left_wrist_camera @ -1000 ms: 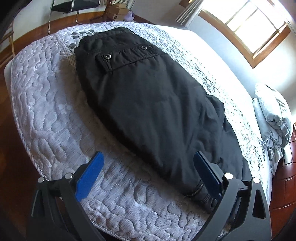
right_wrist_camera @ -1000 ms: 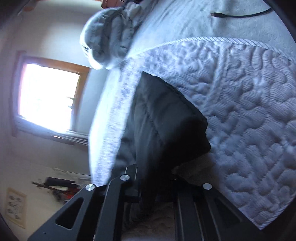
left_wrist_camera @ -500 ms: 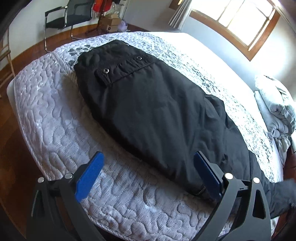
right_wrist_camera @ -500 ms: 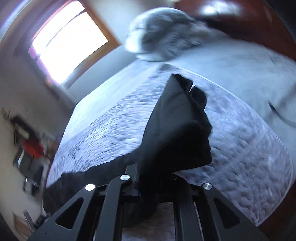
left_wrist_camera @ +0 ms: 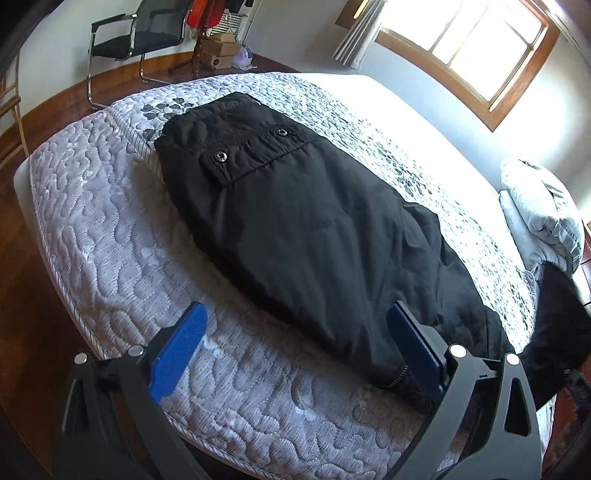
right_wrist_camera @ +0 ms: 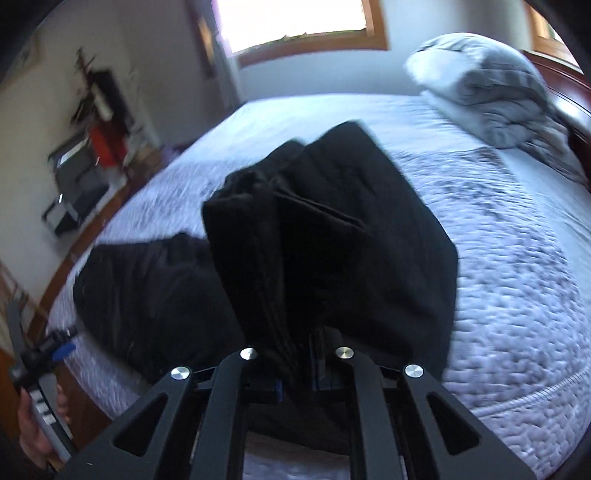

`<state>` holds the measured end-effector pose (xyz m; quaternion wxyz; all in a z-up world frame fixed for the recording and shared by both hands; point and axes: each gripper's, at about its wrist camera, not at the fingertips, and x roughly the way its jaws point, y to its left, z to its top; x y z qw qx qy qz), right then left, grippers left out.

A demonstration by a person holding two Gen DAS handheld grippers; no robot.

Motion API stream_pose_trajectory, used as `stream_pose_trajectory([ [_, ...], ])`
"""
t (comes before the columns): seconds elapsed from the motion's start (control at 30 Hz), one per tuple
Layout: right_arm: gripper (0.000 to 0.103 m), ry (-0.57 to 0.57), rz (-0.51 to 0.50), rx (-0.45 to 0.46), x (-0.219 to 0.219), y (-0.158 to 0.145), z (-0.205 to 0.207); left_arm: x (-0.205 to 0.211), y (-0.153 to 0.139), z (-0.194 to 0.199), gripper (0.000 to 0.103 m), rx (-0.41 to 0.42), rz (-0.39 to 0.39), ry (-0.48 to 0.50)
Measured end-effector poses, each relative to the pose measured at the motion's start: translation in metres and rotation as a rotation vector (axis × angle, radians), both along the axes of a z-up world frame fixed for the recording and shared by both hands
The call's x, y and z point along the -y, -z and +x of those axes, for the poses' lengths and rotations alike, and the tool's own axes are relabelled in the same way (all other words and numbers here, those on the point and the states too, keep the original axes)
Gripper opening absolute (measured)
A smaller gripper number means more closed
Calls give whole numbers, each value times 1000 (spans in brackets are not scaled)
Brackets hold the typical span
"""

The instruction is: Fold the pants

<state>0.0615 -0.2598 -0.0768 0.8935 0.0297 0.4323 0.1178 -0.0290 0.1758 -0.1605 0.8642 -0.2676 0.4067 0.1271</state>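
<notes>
Black pants (left_wrist_camera: 303, 229) lie along the quilted bed (left_wrist_camera: 110, 229), waistband and snap pocket at the far end. My left gripper (left_wrist_camera: 295, 347) hovers open over the near edge of the pants, blue pads (left_wrist_camera: 177, 347) wide apart, the right pad beside a zipper. In the right wrist view my right gripper (right_wrist_camera: 295, 369) is shut on the leg end of the pants (right_wrist_camera: 332, 236), which stands lifted and bunched above the bed. That raised leg end (left_wrist_camera: 557, 321) shows at the far right in the left wrist view. The left gripper (right_wrist_camera: 55, 350) appears at the lower left, held by a hand.
A grey folded duvet (left_wrist_camera: 543, 210) lies near the head of the bed (right_wrist_camera: 498, 236), also seen as the duvet (right_wrist_camera: 491, 85) in the right view. A chair (left_wrist_camera: 136, 33) and boxes (left_wrist_camera: 221, 51) stand on the wooden floor beyond the foot. A window (left_wrist_camera: 469, 48) is behind.
My right gripper has rolled and swung up with the leg end, lifting it off the bed toward the waist end. The left gripper has barely moved and stays open.
</notes>
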Motion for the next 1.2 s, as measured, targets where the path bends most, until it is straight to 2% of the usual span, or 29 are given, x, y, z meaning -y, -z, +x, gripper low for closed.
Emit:
stream_pose_trajectory([
  [0.17, 10, -101, -153, -68, -57, 36, 2, -7, 5, -2, 98, -7, -23, -11],
  [0.27, 11, -150, -213, -85, -76, 52, -4, -11, 10, -2, 98, -14, -39, -21],
  [0.37, 23, -190, -222, -108, -85, 61, -11, -15, 16, -2, 98, -24, -51, -28],
  [0.43, 57, -234, -178, -144, -85, 63, -16, -16, 19, -1, 98, -28, -58, -28],
  [0.53, 59, -289, -127, -145, -85, 57, -30, -18, 23, -2, 98, -31, -74, -32],
  [0.63, 58, -260, -10, -117, -70, 40, -38, -21, 26, -2, 98, -33, -89, -36],
  [0.67, 59, -244, -7, -85, -68, 32, -39, -21, 28, -3, 98, -30, -90, -40],
  [0.77, 59, -254, -112, -52, -82, 26, -34, -22, 30, -4, 98, -29, -107, -44],
  [0.9, 57, -275, -238, -63, -103, 42, -23, -24, 31, -4, 98, -29, -123, -44],
  [0.97, 42, -265, -217, -83, -103, 50, -15, -24, 31, -6, 98, -27, -122, -44],
  [1.0, 25, -260, -174, -110, -100, 52, -12, -24, 31, -7, 98, -26, -121, -46],
  [1.1, 13, -250, -149, -102, -96, 48, -14, -26, 31, -8, 98, -26, -120, -49],
  [1.2, 10, -283, -114, -53, -95, 30, -24, -28, 31, -8, 98, -27, -116, -49],
])
